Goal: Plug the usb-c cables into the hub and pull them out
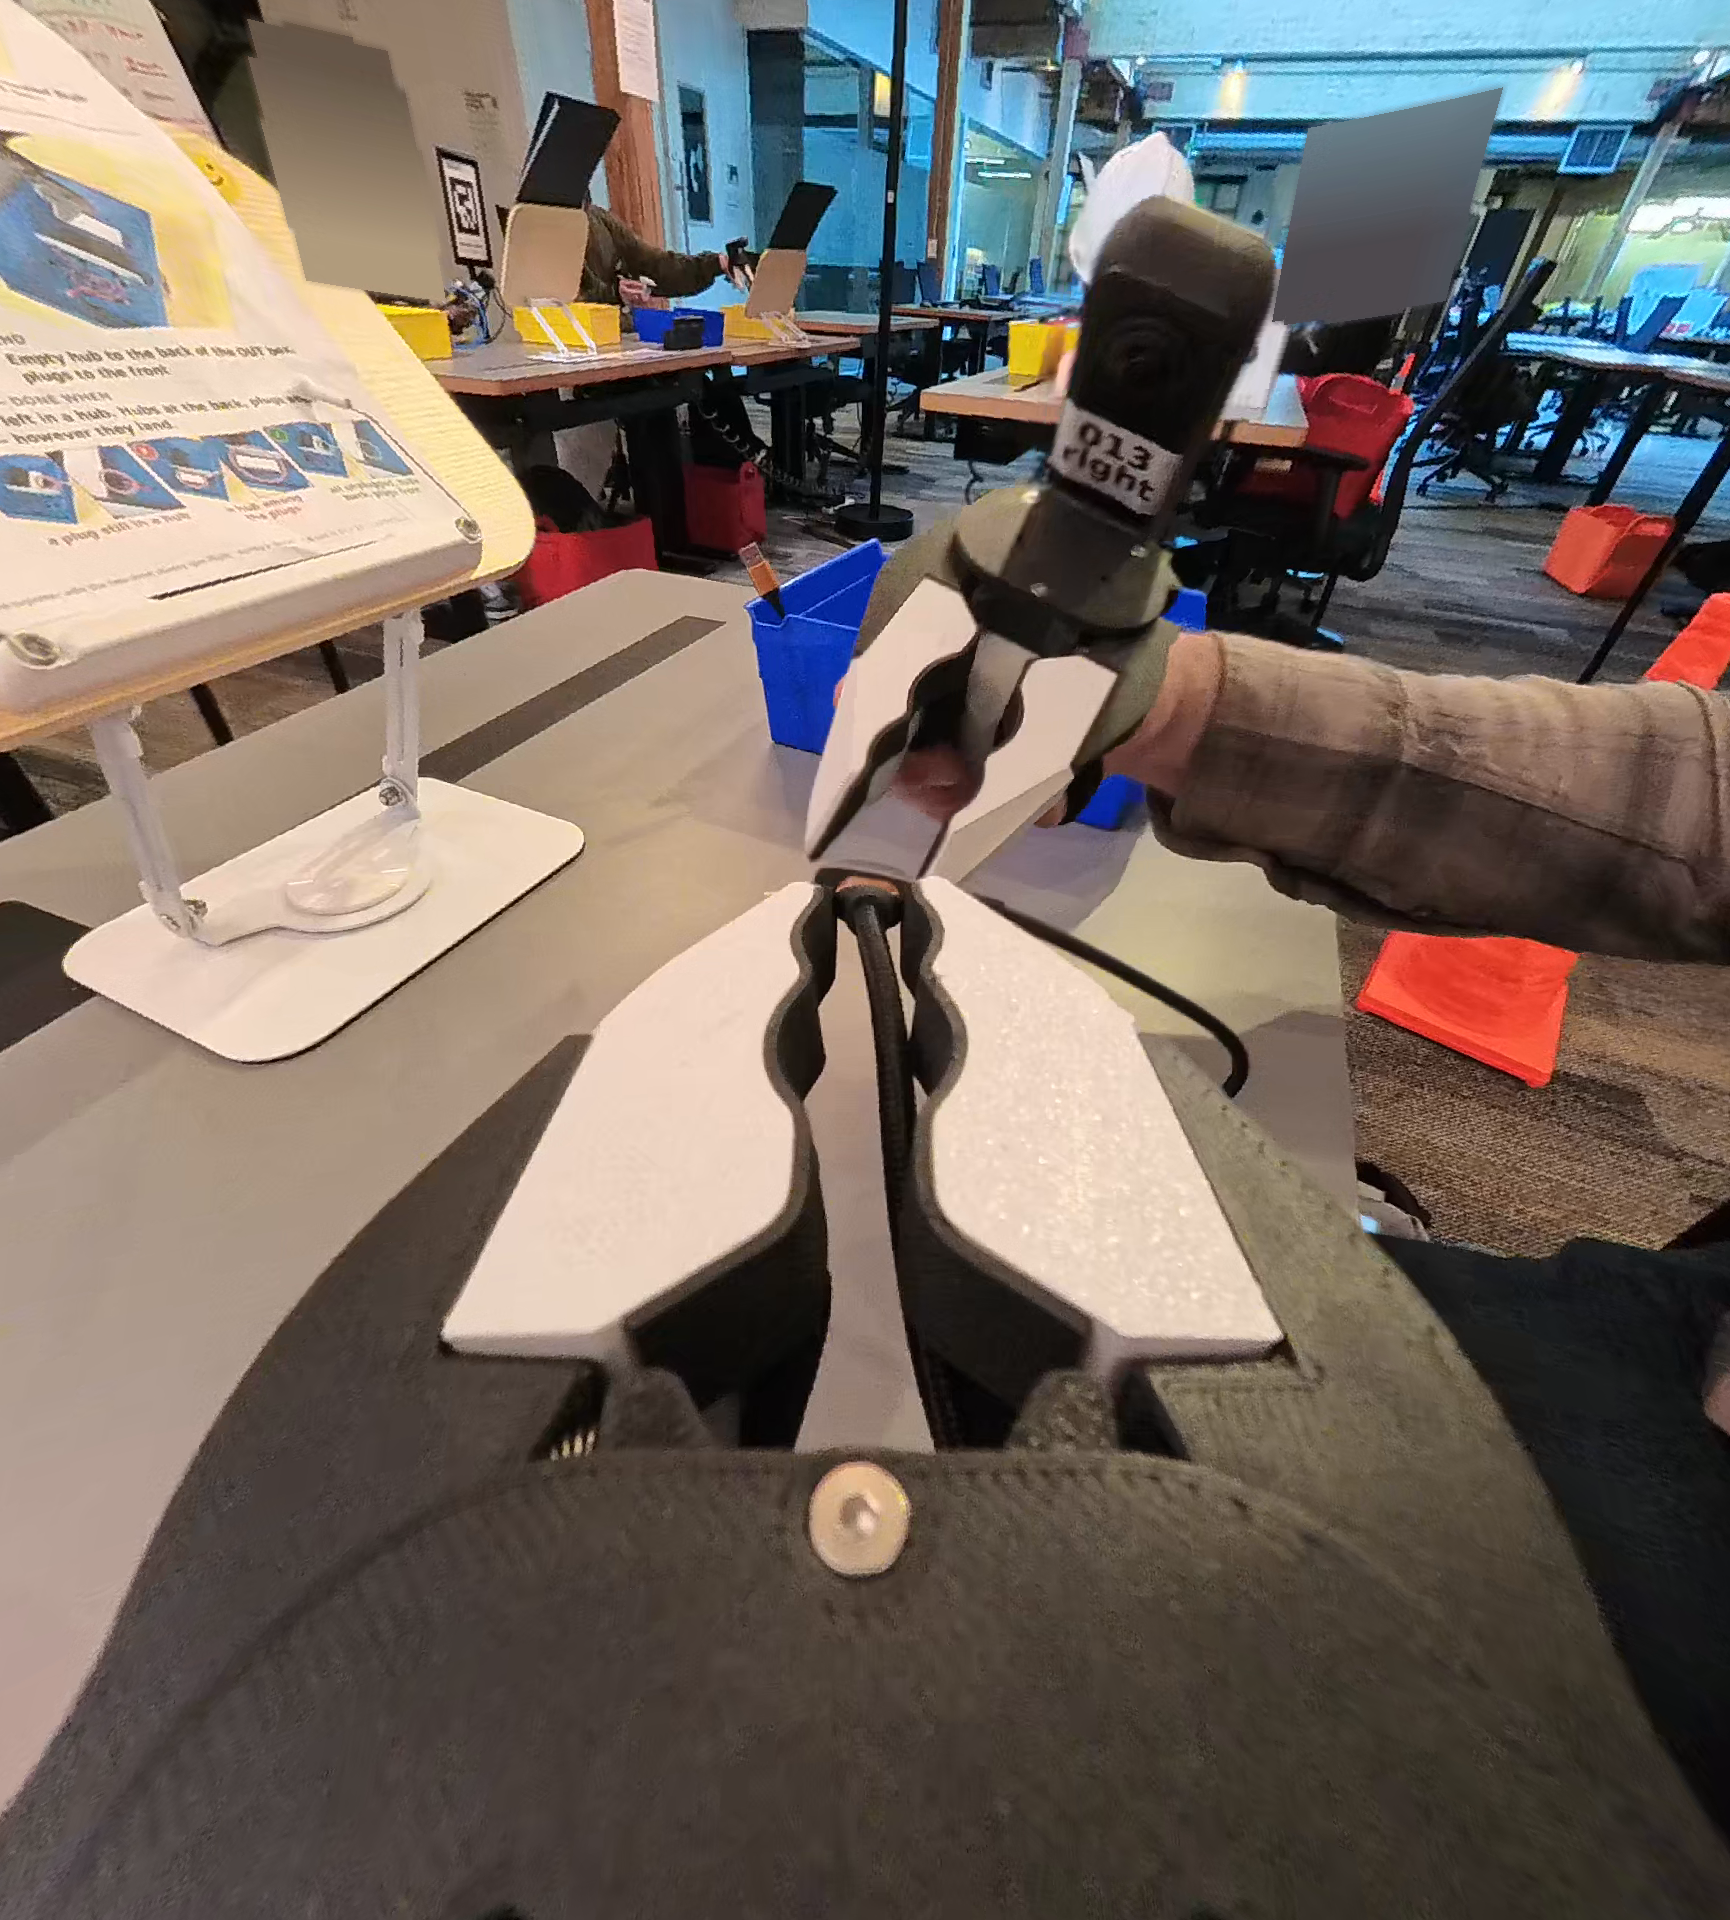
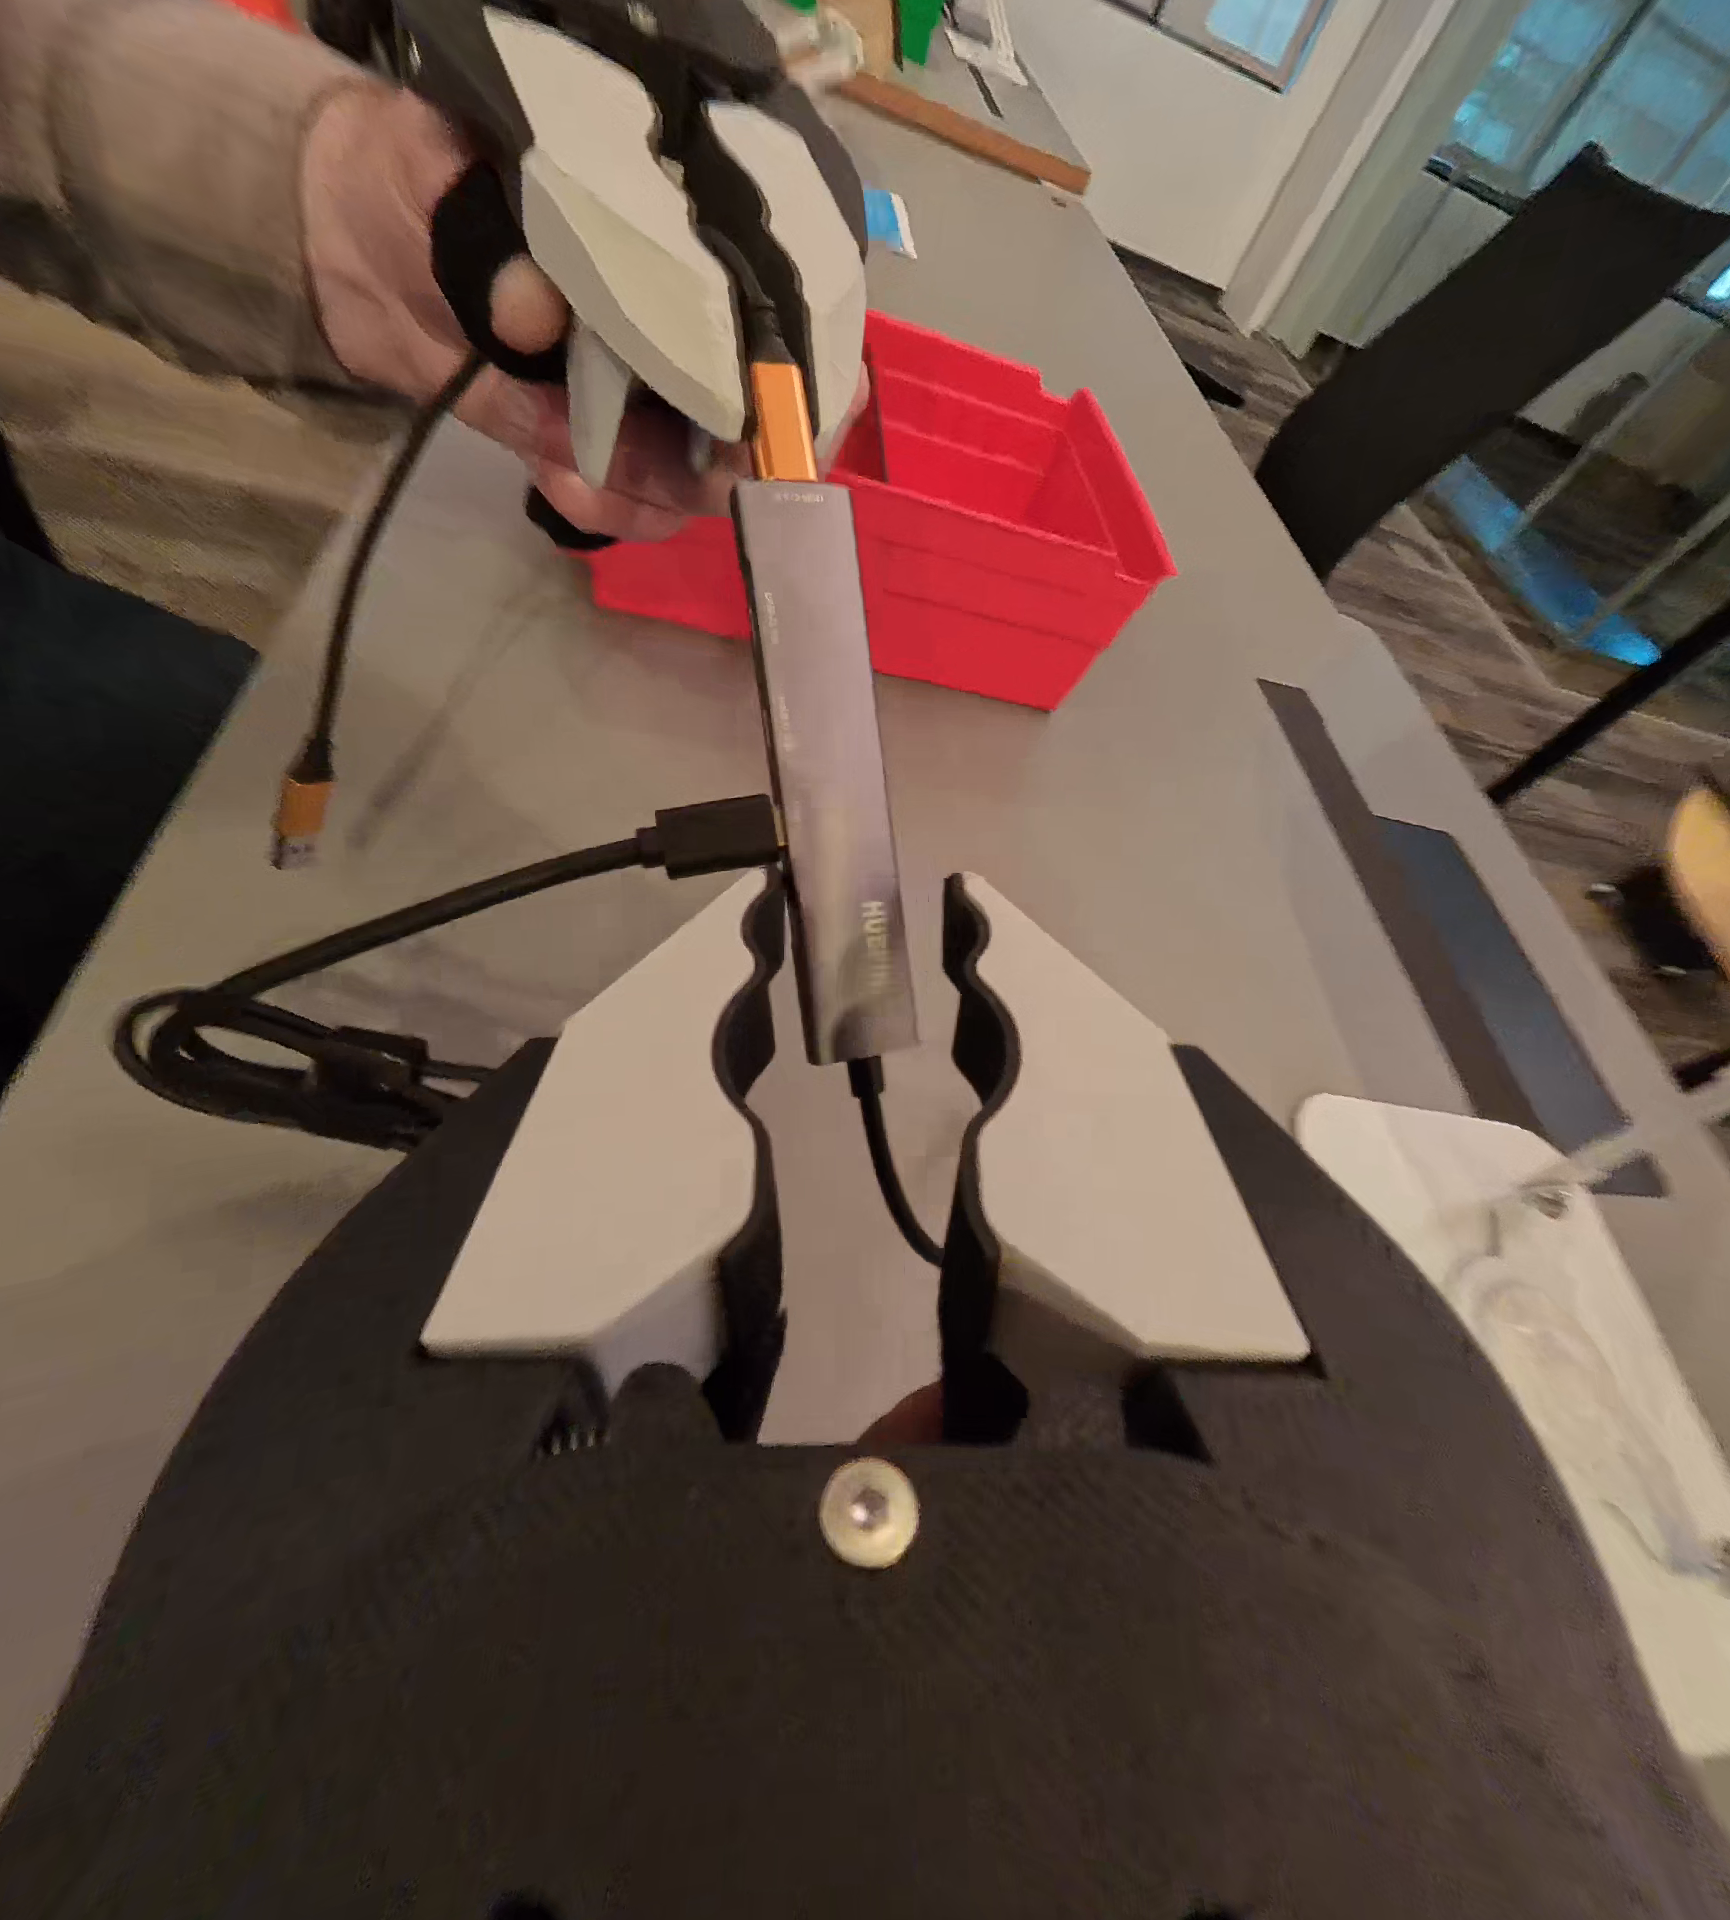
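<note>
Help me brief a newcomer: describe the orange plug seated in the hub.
Find the red bin on the grey table; before it slants a slim dark hub. The orange plug sits in its far end, pinched by the left tongs. The side plug is black; the other orange plug dangles free.

An open-plan office or lab workspace is stretching back: rows of desks (image 1: pixel 632 364) carrying yellow bins (image 1: pixel 1037 348), office chairs (image 1: pixel 1463 457), a person working at another station (image 1: pixel 643 260), and an instruction sheet on a stand (image 1: pixel 186 416).
</note>
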`<move>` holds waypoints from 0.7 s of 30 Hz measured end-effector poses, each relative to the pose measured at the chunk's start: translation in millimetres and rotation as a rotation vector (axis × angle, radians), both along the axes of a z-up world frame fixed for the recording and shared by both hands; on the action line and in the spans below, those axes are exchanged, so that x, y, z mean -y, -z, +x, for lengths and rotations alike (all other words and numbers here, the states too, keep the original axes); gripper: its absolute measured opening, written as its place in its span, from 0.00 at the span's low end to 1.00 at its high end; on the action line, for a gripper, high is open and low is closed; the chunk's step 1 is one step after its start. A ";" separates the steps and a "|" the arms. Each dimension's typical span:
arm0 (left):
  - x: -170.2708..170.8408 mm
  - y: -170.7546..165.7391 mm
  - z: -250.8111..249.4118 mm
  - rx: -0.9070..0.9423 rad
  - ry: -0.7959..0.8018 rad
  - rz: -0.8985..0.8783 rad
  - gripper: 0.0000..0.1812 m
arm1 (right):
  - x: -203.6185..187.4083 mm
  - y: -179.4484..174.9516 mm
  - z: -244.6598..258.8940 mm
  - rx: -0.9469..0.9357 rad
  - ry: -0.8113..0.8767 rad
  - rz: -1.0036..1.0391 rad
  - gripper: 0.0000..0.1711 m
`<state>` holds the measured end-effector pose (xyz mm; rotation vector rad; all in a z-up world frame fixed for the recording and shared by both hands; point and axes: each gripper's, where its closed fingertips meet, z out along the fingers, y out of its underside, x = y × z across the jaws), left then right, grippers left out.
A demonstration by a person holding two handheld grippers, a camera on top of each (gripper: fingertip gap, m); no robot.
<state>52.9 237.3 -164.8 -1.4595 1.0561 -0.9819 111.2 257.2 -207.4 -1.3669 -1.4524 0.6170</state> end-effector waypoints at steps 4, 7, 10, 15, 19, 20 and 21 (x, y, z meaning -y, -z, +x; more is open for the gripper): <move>0.9 -0.5 4.1 0.016 -0.016 -0.025 0.07 | 1.7 0.6 4.8 0.153 0.095 0.200 0.20; 0.8 -3.2 5.8 0.048 -0.026 -0.048 0.06 | 3.9 4.9 5.3 0.251 0.148 0.341 0.20; 1.3 -7.4 7.2 0.082 -0.031 -0.071 0.07 | 5.0 4.2 -0.2 0.278 0.196 0.455 0.19; 1.4 -15.2 8.5 0.120 -0.042 -0.102 0.06 | -4.9 -7.3 -1.8 0.325 0.336 0.717 0.09; -2.8 -20.6 6.1 0.172 -0.054 -0.149 0.06 | -10.0 -21.9 3.7 0.305 0.418 0.747 0.06; -5.2 -20.9 5.5 0.179 -0.065 -0.160 0.06 | -12.5 -26.6 6.8 0.294 0.440 0.735 0.05; -7.5 -20.4 5.5 0.181 -0.076 -0.168 0.06 | -15.2 -30.7 9.9 0.291 0.458 0.721 0.04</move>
